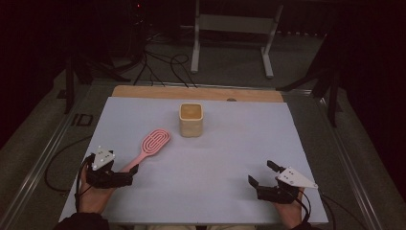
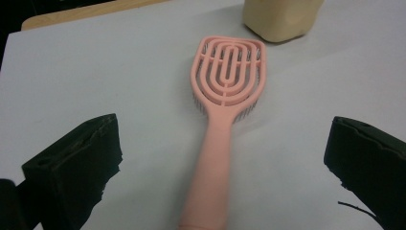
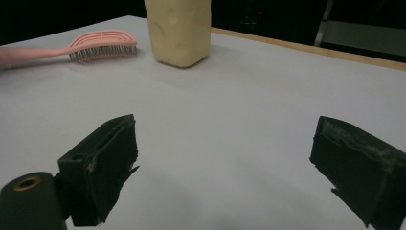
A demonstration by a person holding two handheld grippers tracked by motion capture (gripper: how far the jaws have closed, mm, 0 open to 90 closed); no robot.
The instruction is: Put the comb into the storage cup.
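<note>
Left gripper, jaws wide, straddled the handle of a pink slotted plastic hairbrush lying before a cream square cup; right gripper rested agape. Closing off-centre might spin the brush.

On the table a cup stands upright toward the far side, about midway across. A brush lies flat to the near left of the cup, just apart from it, head toward the cup and handle running to the near left. The left gripper sits at the near left, its jaws either side of the handle end. The right gripper sits at the near right, well apart from both things.
</note>
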